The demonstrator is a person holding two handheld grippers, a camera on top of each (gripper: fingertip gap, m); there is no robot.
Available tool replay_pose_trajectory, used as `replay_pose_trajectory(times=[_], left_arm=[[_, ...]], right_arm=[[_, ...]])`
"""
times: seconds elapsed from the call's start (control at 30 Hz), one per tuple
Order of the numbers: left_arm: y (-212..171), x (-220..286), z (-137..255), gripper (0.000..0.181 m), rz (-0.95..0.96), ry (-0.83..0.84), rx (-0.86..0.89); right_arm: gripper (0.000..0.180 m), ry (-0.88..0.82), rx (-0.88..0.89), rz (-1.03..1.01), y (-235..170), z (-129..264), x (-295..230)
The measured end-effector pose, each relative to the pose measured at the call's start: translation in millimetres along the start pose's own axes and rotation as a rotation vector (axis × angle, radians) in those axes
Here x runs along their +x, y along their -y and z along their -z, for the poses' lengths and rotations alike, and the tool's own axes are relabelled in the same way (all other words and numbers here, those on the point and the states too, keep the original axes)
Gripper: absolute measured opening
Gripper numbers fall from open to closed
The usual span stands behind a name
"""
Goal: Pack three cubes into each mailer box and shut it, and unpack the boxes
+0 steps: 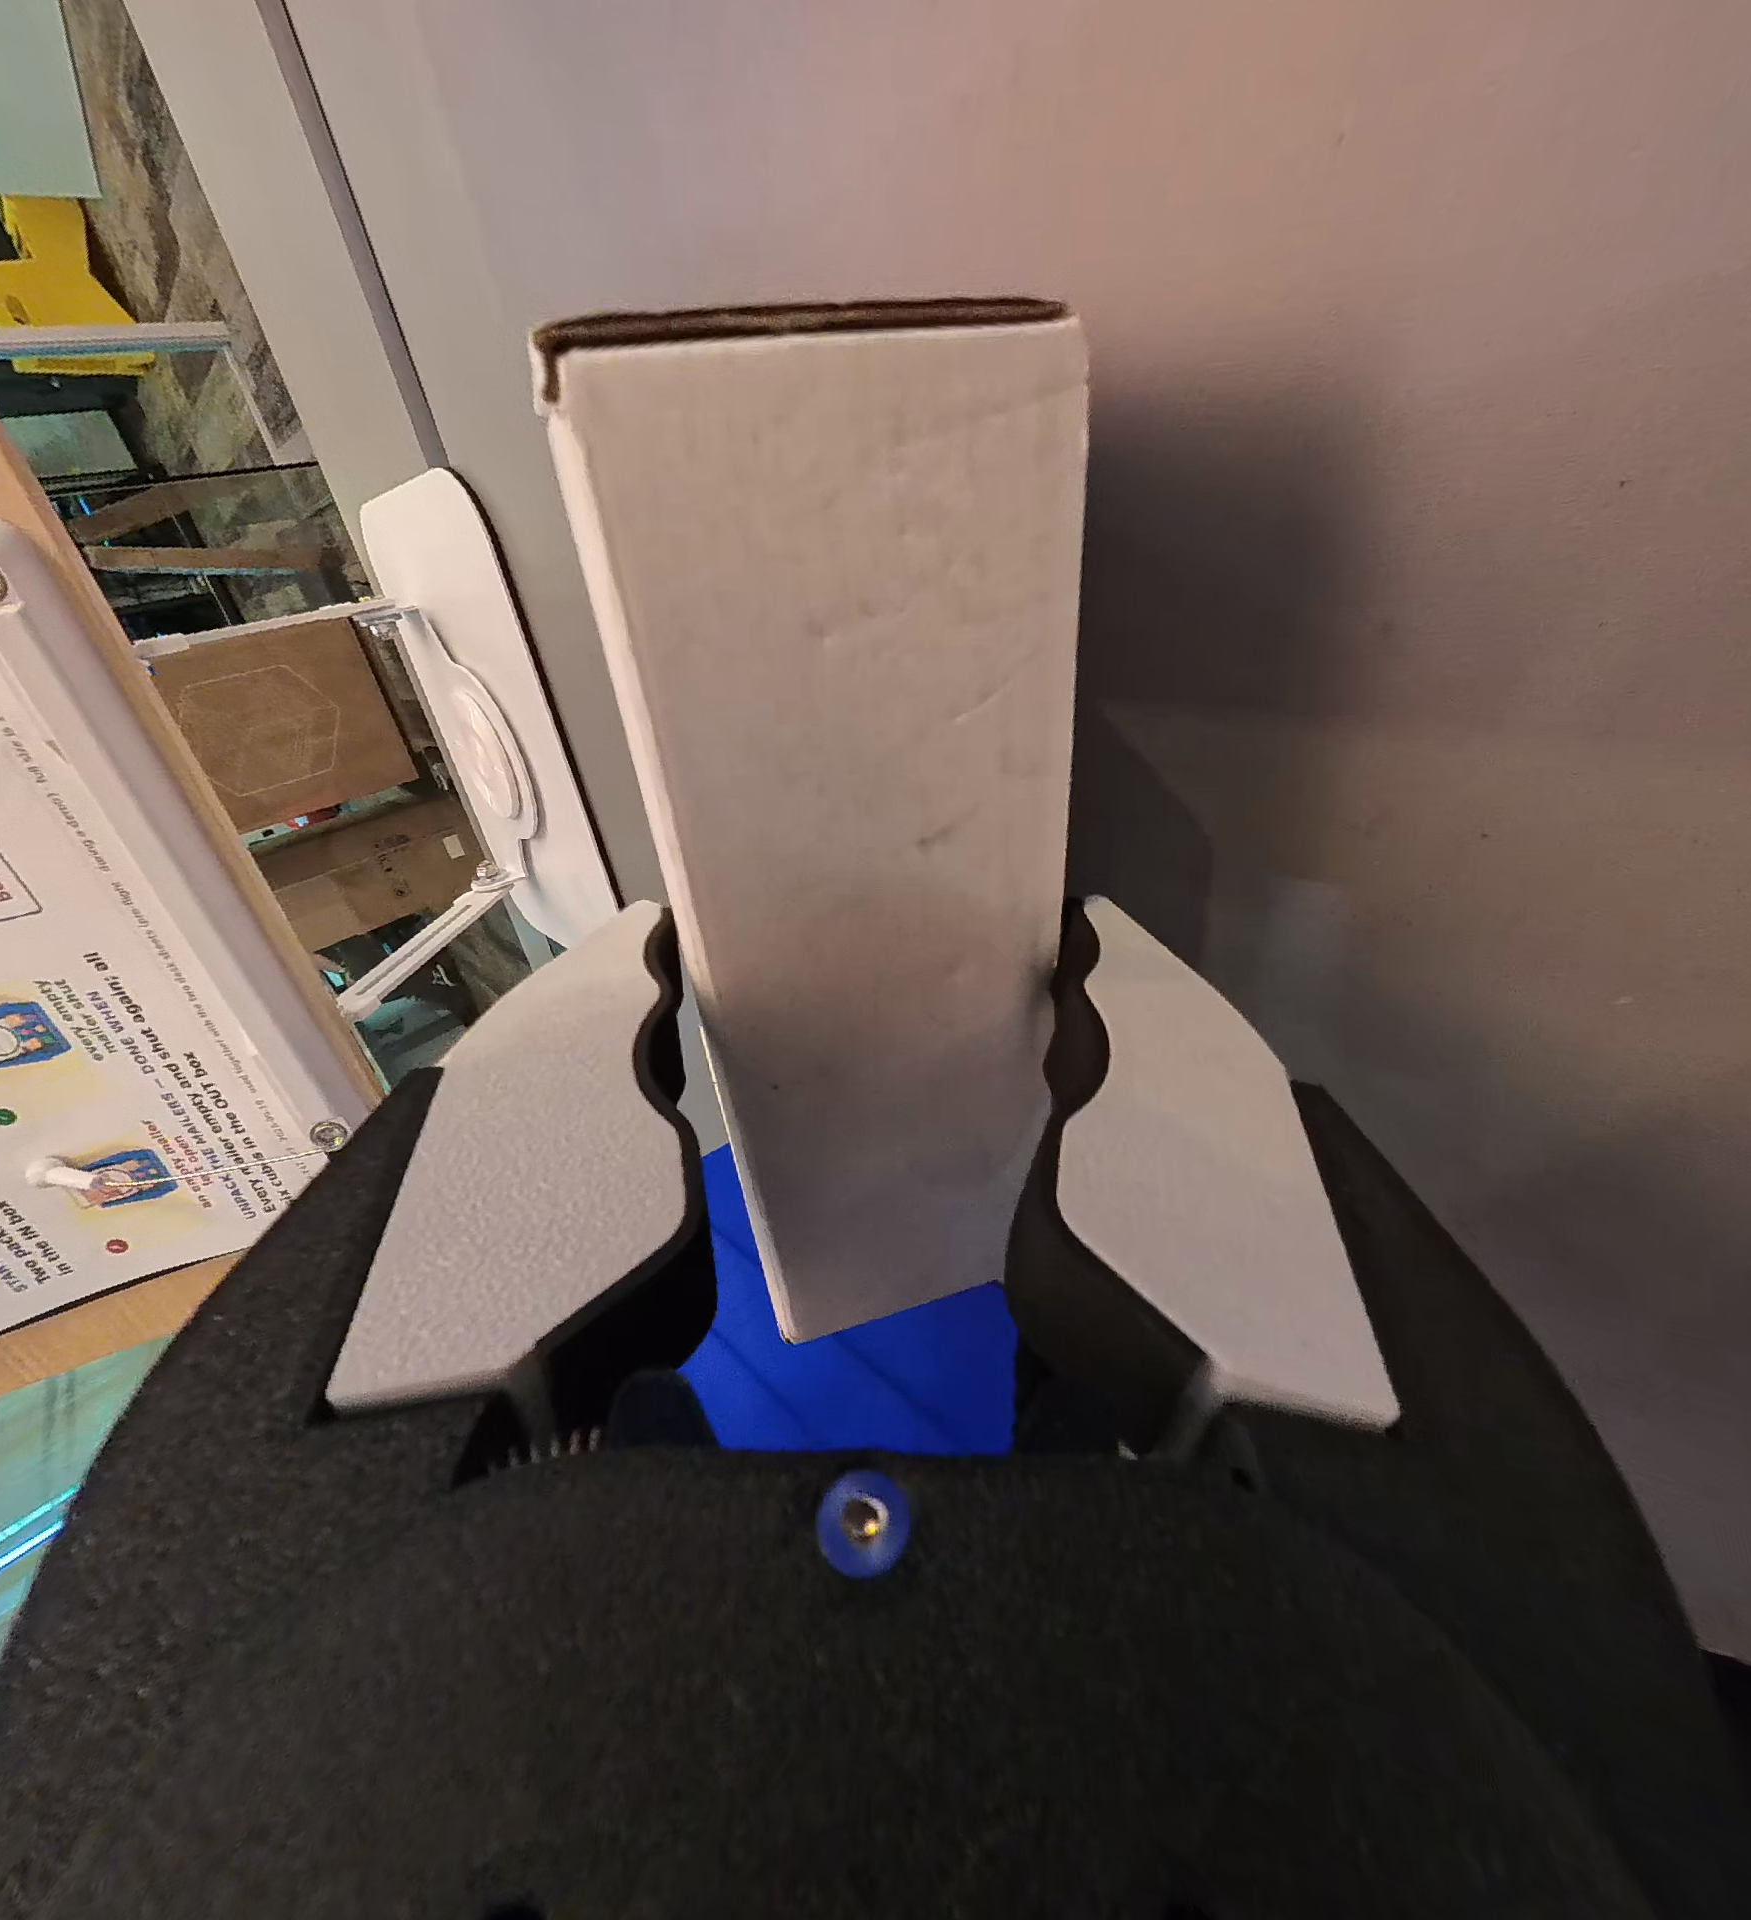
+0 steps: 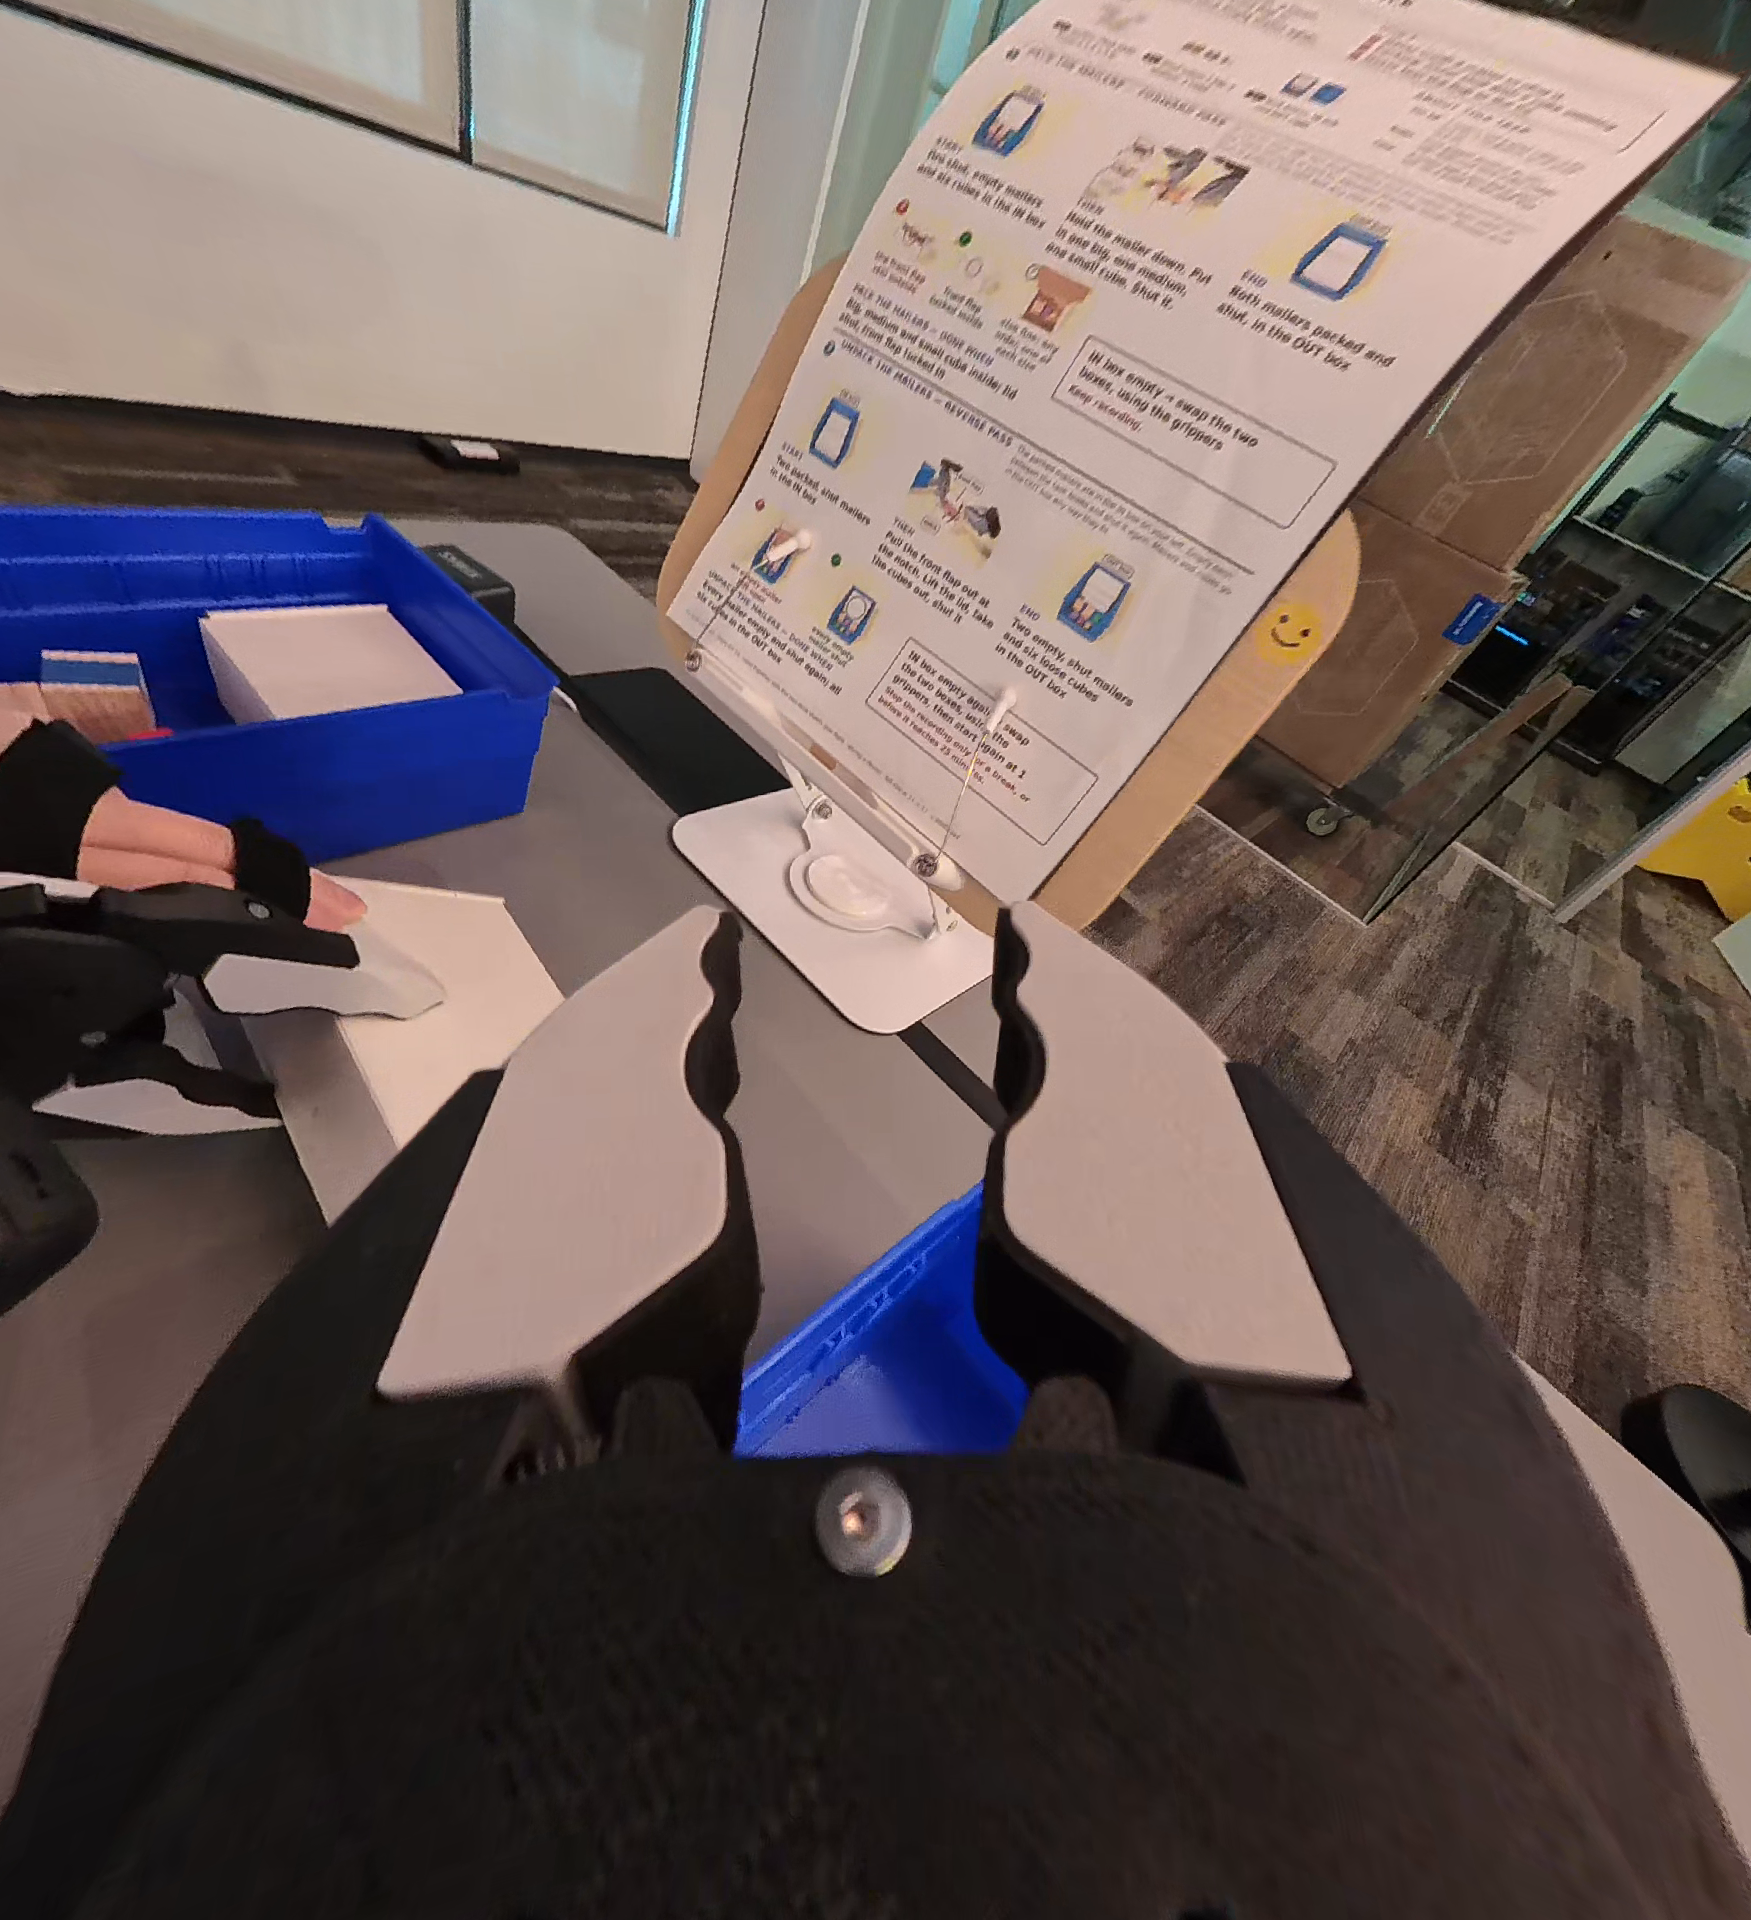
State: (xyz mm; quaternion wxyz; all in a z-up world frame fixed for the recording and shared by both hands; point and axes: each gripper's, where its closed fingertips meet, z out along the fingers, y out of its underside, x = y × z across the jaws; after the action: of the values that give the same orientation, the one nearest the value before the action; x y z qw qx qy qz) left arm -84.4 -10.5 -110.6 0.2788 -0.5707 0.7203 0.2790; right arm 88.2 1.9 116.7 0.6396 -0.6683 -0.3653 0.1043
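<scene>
My left gripper (image 1: 871, 914) is shut on a white mailer box (image 1: 829, 665), clamping its flat faces; I see the box edge-on, lid closed. In the right wrist view the same box (image 2: 466, 977) lies low over the grey table (image 2: 175, 1299), with the left gripper (image 2: 310, 1039) and a gloved hand (image 2: 154, 831) on it. My right gripper (image 2: 860, 920) is open and empty, above the table to the right of that box. A second white mailer box (image 2: 331, 660) and wooden cubes (image 2: 97, 696) lie in the far blue bin (image 2: 331, 779).
A second blue bin (image 2: 881, 1340) sits just under my right gripper; blue also shows behind the held box (image 1: 850, 1382). An instruction sheet (image 2: 1110, 416) on a white stand (image 2: 850, 935) stands at the table's far edge. A plain wall (image 1: 1370, 416) faces the left gripper.
</scene>
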Motion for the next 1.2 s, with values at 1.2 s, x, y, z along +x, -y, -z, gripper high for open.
replay_pose_trajectory(times=[1.2], left_arm=[[-38, -6, 27, 0.068, 0.094, -0.709, 0.189]], right_arm=[[0.082, 0.176, -0.035, 0.088, -61, -74, -190]])
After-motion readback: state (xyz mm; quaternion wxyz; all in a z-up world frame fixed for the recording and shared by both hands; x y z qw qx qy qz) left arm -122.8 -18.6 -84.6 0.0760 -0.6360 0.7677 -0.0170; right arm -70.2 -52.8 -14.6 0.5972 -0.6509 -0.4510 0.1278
